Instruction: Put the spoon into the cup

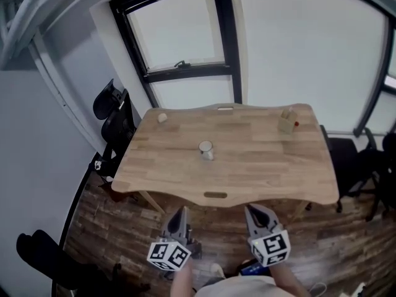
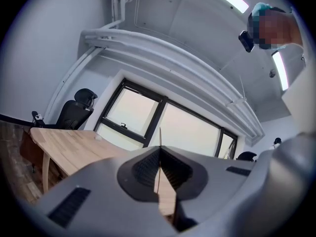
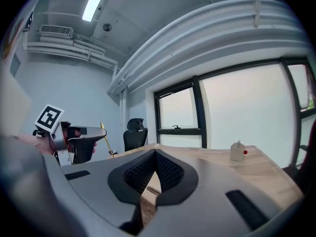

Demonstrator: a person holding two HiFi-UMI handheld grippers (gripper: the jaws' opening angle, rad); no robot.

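A small pale cup (image 1: 206,150) stands upright near the middle of the wooden table (image 1: 260,172). Both grippers hang short of the table's near edge, over the floor. My left gripper (image 1: 179,217) is shut on a thin gold spoon (image 2: 160,136), whose handle sticks up out of the closed jaws. The right gripper view shows the same spoon (image 3: 109,147) slanting through the left gripper (image 3: 102,134). My right gripper (image 1: 256,214) is shut with nothing in it, its jaws (image 3: 154,153) meeting at the tip. Neither gripper view shows the cup.
A pale box with a red dot (image 1: 288,121) sits at the table's far right and a small round object (image 1: 163,117) at the far left. A black office chair (image 1: 115,117) stands left of the table, another chair (image 1: 352,156) right. Windows lie beyond.
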